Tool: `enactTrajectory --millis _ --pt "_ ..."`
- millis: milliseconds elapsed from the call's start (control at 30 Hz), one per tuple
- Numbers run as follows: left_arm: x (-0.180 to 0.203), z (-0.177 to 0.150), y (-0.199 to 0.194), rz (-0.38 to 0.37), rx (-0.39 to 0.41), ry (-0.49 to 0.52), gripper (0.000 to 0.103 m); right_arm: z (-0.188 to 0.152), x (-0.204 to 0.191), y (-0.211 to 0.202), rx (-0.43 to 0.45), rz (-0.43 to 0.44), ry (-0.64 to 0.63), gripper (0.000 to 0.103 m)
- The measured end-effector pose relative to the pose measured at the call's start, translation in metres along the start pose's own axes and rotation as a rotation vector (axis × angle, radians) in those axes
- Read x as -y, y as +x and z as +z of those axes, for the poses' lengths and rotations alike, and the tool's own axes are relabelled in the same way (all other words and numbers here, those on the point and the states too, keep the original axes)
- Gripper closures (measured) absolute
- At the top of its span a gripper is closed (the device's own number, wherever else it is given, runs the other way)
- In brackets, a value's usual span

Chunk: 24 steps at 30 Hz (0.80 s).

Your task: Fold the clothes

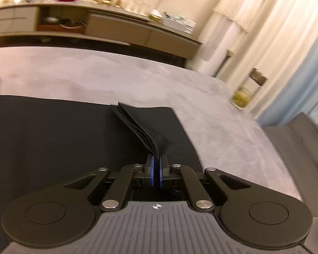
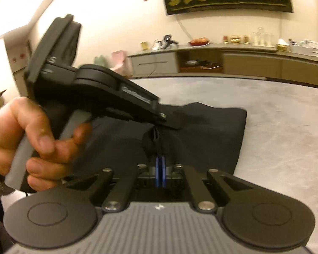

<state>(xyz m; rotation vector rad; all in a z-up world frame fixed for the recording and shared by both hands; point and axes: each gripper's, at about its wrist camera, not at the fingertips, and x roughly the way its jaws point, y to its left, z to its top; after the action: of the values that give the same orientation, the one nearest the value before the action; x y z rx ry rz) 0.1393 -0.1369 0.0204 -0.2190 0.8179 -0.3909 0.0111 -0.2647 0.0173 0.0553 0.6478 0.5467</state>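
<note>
A black garment (image 1: pixel 53 137) lies spread on a grey table (image 1: pixel 95 76). My left gripper (image 1: pixel 156 165) is shut on a folded edge of it, and several stacked layers fan out ahead of the blue pads (image 1: pixel 152 169). In the right wrist view the same black garment (image 2: pixel 212 135) lies ahead, and my right gripper (image 2: pixel 160 165) is shut on a bunched bit of its near edge. The left gripper (image 2: pixel 169 122), held by a hand (image 2: pixel 31 139), reaches across from the left and meets the cloth just beyond my right fingertips.
The grey table (image 2: pixel 275 127) extends bare to the right of the cloth. A long sideboard (image 2: pixel 222 63) with dishes and jars runs along the far wall. White curtains (image 1: pixel 265 31) and a grey chair (image 1: pixel 303 148) stand to the right of the table.
</note>
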Motion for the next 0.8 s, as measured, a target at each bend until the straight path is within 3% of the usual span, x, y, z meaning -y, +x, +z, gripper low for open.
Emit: enactTrajectory --millis 100,233,400,567,700,800 --pt "-0.015 -0.007 0.006 0.100 -0.019 0.005 0.099 -0.004 -0.012 0.022 -0.063 0.003 -0.031 0.100" --pt "-0.020 -0.008 0.016 0.151 -0.042 0.032 0.099 -0.010 -0.029 0.039 -0.121 -0.016 -0.051 0.100" --pt "-0.018 -0.009 0.006 0.151 -0.070 0.081 0.099 -0.002 -0.014 0.018 -0.077 0.011 0.057 0.078" --pt "-0.028 -0.013 0.001 0.146 -0.089 0.061 0.099 0.006 0.028 0.013 -0.095 -0.006 0.226 0.078" --pt "-0.028 -0.012 0.003 0.150 -0.114 0.101 0.097 0.005 0.031 0.023 -0.173 0.013 0.193 0.079" --pt "-0.022 -0.010 -0.003 0.185 -0.106 0.148 0.091 0.009 0.029 0.017 -0.153 -0.039 0.175 0.079"
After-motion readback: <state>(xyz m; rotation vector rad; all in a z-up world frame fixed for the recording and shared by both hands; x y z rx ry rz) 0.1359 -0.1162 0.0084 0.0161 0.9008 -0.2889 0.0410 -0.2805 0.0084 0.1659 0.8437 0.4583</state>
